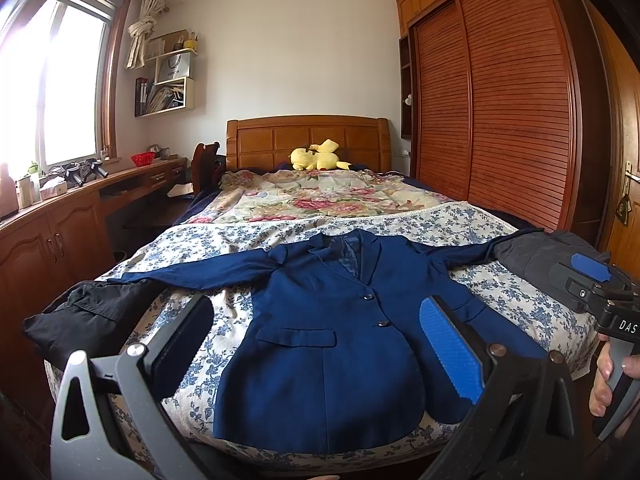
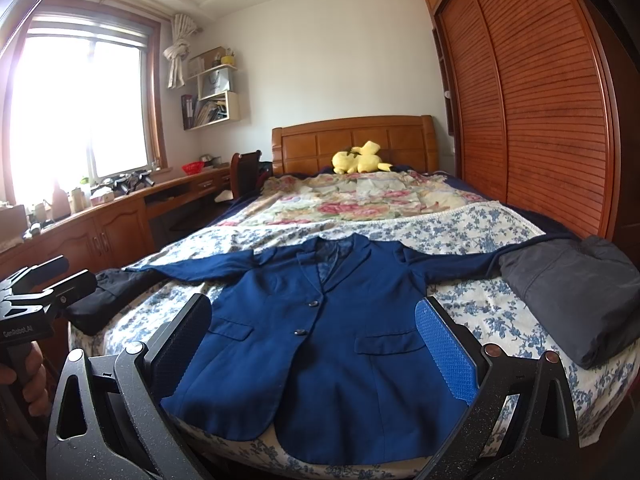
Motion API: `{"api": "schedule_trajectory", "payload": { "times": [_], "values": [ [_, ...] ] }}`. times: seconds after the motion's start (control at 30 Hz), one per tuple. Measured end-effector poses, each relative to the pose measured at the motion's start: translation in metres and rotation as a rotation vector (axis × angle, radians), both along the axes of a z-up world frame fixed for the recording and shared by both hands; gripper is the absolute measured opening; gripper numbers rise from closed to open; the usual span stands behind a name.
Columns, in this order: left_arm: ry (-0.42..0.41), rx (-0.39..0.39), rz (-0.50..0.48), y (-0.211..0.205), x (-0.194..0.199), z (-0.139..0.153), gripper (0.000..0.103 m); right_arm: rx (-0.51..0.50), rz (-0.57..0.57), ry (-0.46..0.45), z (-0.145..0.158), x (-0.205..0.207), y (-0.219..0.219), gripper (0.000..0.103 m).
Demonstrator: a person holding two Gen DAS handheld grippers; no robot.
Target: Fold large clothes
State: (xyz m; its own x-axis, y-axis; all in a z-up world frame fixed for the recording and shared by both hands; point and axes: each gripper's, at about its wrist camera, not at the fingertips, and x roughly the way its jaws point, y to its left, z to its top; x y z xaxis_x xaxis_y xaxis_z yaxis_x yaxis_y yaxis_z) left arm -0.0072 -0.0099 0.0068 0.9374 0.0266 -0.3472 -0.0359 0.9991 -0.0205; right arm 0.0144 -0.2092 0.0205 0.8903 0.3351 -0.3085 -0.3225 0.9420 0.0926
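Observation:
A navy blue blazer (image 1: 328, 332) lies flat, front up and buttoned, on the foot of the bed (image 1: 520, 304), sleeves spread to both sides. It also shows in the right wrist view (image 2: 320, 344). My left gripper (image 1: 316, 344) is open and empty, held above the blazer's hem near the bed's front edge. My right gripper (image 2: 312, 344) is open and empty, also just in front of the hem. The right gripper shows at the right edge of the left wrist view (image 1: 592, 280); the left gripper shows at the left edge of the right wrist view (image 2: 40, 284).
A black garment (image 1: 92, 316) lies at the bed's left corner under a sleeve end. A folded grey garment (image 2: 572, 296) lies at the right corner. A yellow plush toy (image 1: 316, 156) sits by the headboard. A wooden wardrobe (image 1: 500, 100) stands right, a desk (image 1: 80, 208) left.

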Motion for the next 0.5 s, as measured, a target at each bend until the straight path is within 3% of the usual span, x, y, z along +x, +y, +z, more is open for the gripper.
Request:
{"api": "schedule_trajectory", "payload": {
  "times": [0.5],
  "values": [
    [0.006, -0.003, 0.007, 0.0012, 0.0026, -0.0005, 0.103, 0.000, -0.001, 0.001, -0.0008, 0.0007, 0.0002, 0.103]
  ]
}}
